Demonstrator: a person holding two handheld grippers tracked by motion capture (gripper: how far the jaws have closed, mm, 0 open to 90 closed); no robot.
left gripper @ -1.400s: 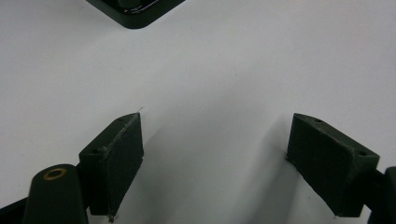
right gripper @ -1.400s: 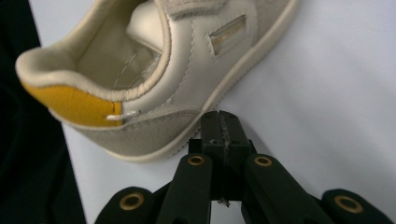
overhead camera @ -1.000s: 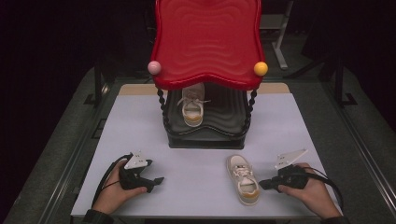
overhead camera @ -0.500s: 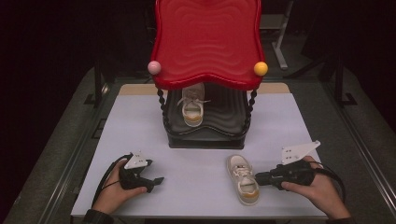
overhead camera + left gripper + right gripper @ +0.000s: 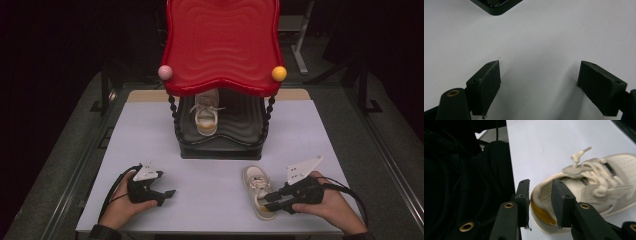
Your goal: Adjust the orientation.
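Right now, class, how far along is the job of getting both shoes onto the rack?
Done: one shoe sits on the rack's lower shelf. In hand: the right hand-held gripper straddles the second shoe's heel on the table, jaws just opening. Left: moving that shoe to the rack.

**Hands and tools: present state**

Left tool (image 5: pixel 169 193): held low in the left hand (image 5: pixel 120 210), jaws set wide apart, nothing between them.
Right tool (image 5: pixel 270 200): gripped by the right hand (image 5: pixel 327 205), jaws just opening, part-spread, pointing inward.
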